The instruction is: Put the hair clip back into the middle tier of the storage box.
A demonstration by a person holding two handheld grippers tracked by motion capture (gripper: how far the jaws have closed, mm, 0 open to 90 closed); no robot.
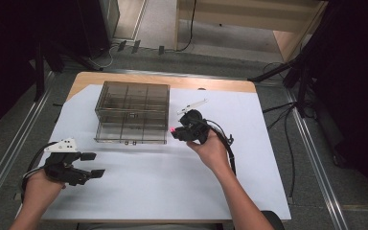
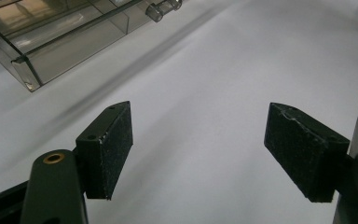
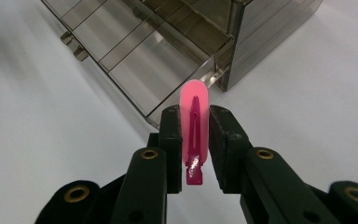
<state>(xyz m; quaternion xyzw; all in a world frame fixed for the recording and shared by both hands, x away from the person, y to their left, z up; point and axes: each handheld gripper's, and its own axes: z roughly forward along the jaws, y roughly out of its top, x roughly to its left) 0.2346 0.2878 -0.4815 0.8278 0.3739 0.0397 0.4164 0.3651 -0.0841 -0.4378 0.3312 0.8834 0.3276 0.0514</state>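
White paper (image 1: 249,143), wooden table (image 1: 172,80), grey floor (image 1: 316,158)

Left gripper (image 2: 198,154): two black fingers (image 2: 107,149) spread wide, nothing between them, pads facing each other. White worktop (image 2: 205,84) beneath and beyond. Clear smoky drawer box (image 2: 51,42) far left, drawer corner toward fingers, round clear knobs on front, well apart from fingers.
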